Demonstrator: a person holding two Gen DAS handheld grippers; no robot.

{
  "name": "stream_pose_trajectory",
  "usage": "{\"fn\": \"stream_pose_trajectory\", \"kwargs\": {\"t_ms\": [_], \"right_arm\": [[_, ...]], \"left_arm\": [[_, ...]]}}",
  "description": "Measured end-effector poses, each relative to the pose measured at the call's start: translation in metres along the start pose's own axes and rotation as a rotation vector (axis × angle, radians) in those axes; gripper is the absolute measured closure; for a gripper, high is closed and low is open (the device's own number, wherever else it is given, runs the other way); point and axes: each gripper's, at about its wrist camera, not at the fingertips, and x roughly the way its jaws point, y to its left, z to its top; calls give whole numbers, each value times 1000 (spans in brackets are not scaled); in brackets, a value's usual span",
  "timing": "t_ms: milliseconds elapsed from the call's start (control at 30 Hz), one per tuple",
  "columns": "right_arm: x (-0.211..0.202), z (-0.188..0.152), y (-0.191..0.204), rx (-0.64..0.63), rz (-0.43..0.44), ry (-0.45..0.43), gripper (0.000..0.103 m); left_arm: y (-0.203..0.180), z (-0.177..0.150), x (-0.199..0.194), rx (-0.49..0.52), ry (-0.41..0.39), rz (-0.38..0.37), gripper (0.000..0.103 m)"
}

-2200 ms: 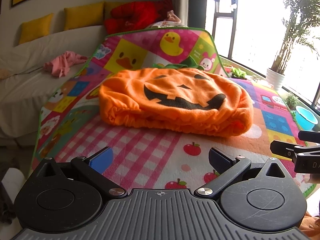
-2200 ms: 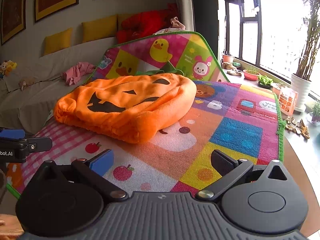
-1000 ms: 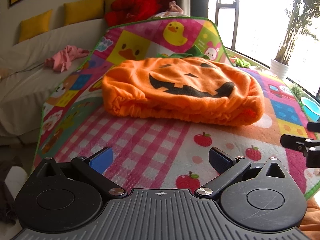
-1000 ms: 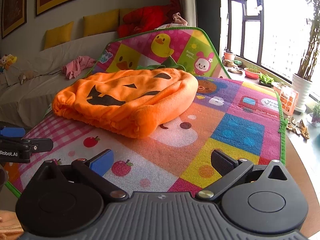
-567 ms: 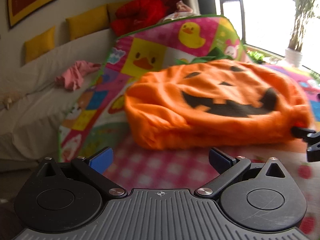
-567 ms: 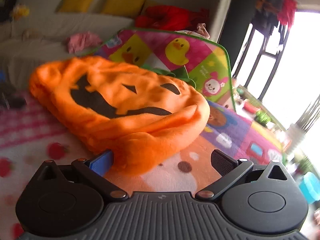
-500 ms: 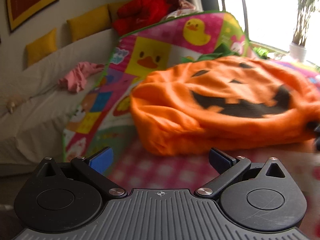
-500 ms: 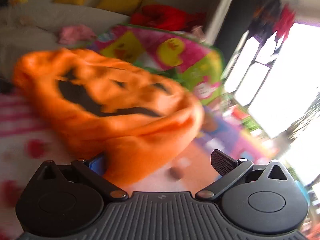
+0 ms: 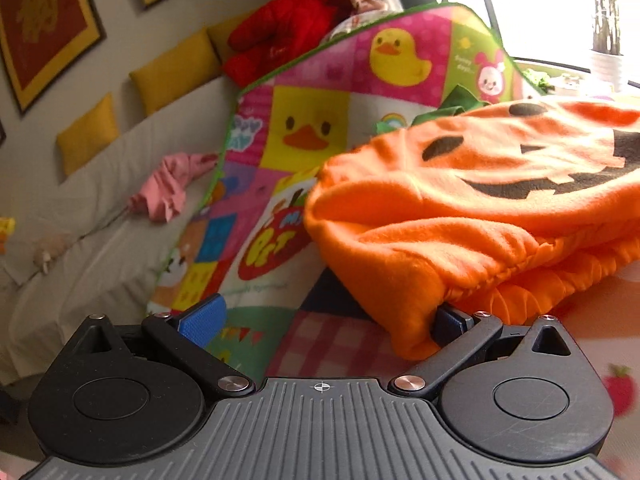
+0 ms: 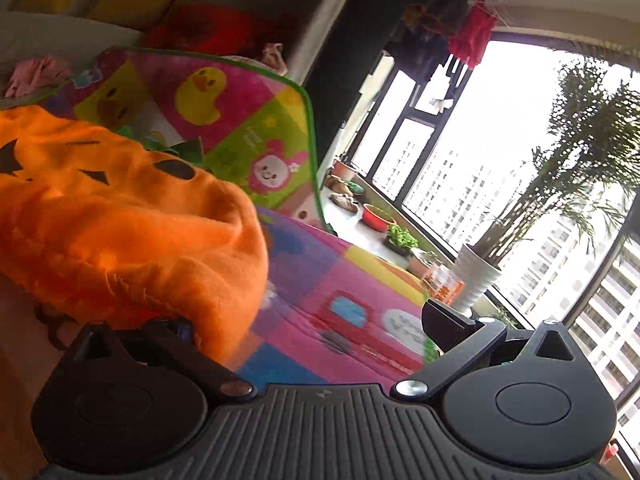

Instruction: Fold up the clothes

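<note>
The left gripper stands wide open, its 2 fingers far apart: the blue-padded left finger is clear of everything, while the right finger is tucked under the near left corner of the orange pumpkin costume, whose fleece folds over the fingertip. Nothing is clamped. The right gripper is likewise spread wide; its left finger is buried beneath the costume's near right corner, and its right finger hangs over bare mat. Neither gripper has closed on the cloth.

The costume lies flat and bunched on the colourful play mat, jack-o'-lantern face up, its gathered hem toward the cameras and a bit of green collar showing at the far edge. The mat's far end curls upward against a white sofa, where a pink garment, yellow cushions and a red garment sit. On the right, potted plants stand by tall windows
</note>
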Motion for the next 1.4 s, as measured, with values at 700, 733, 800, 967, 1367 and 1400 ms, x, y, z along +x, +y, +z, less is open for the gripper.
{"fn": "stream_pose_trajectory", "kwargs": {"t_ms": [700,733,800,967,1367,1400], "right_arm": [[-175,-73,-108,54,522,-73,0],[-177,-64,-114,97,543,-100,0],[-159,-44,-126,257,601,-93,0],[-59,-19,-112,592,788,173,0],[21,-25,-39,568,856,493,0],[23,-24,-38,572,856,509,0]], "left_arm": [[-36,-43,-177,76,15,-661,0],[-35,-35,-176,57,-8,-663,0],[-37,-15,-166,14,-40,-651,0],[-60,27,-91,-179,33,-663,0],[-82,5,-5,-192,269,-715,0],[-82,6,-5,-176,273,-720,0]]}}
